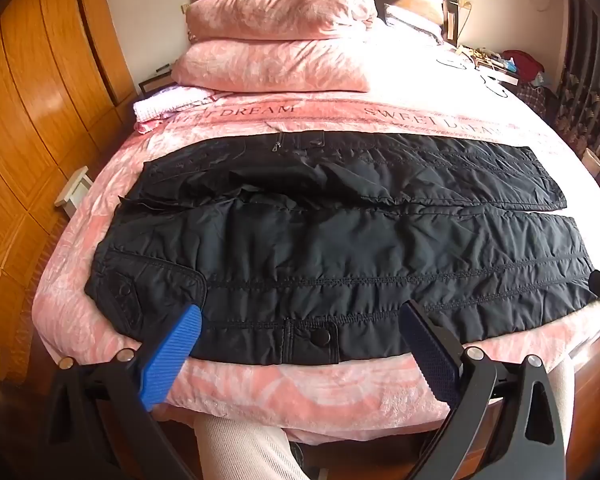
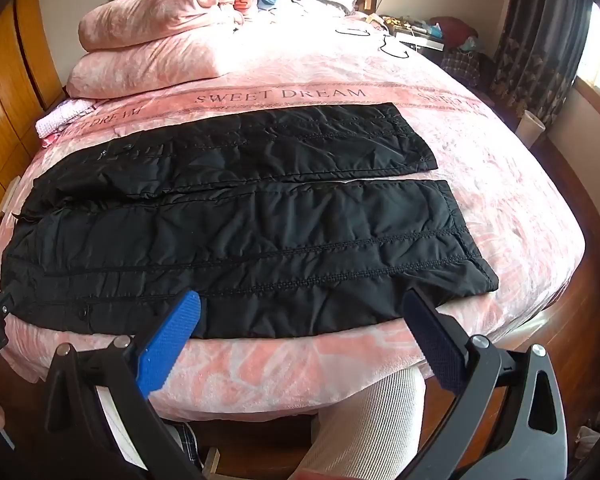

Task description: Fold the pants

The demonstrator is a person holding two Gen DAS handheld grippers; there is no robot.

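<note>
1 pair of black pants (image 1: 340, 248), 2 pink pillows (image 1: 276, 40), 2 grippers (image 1: 300, 320)

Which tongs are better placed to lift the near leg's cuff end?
Probably the right tongs: they hover open nearer the cuff of the pants; the left tongs sit toward the waist.

black pants (image 1: 340, 248), pink floral bedspread (image 1: 300, 384)

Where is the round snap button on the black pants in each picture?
Left wrist view: the snap button sits low in the middle, on the pants' near edge, between the open left gripper's fingers.
Right wrist view: the same button is far left.
Shared landmark: the stacked pink pillows.
</note>
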